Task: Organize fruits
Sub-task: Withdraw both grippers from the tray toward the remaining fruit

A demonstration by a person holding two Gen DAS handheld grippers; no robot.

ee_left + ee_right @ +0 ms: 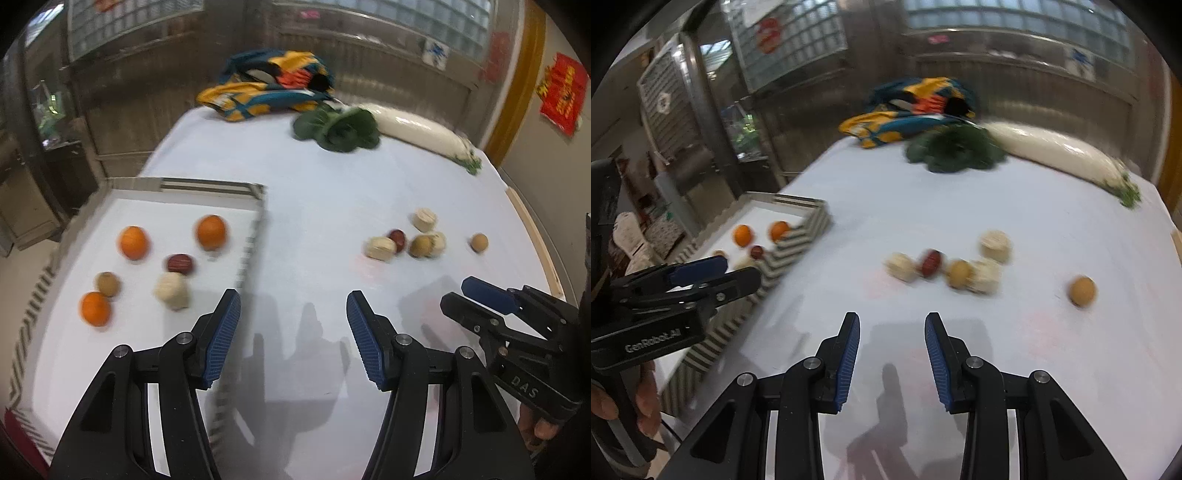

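Observation:
A shallow tray with a zigzag-patterned rim (255, 229) (798, 240) lies at the table's left and holds three oranges (211, 232), a dark red fruit (180, 263), a small brown fruit (108, 283) and a pale fruit (173, 290). On the white table, a cluster of pale fruits (995, 245), a dark red fruit (931, 263) and a brown fruit (958, 274) lies ahead of my right gripper (892, 325), with one brown fruit (1082, 291) (479, 243) apart to the right. My left gripper (293, 302) is open and empty over the tray's right rim. My right gripper is open and empty.
A colourful cloth bag (269, 85), leafy greens (340, 129) and a long white radish (421, 129) lie at the table's far end. The table's right edge (535, 236) has a wooden border. Glass-block walls stand behind.

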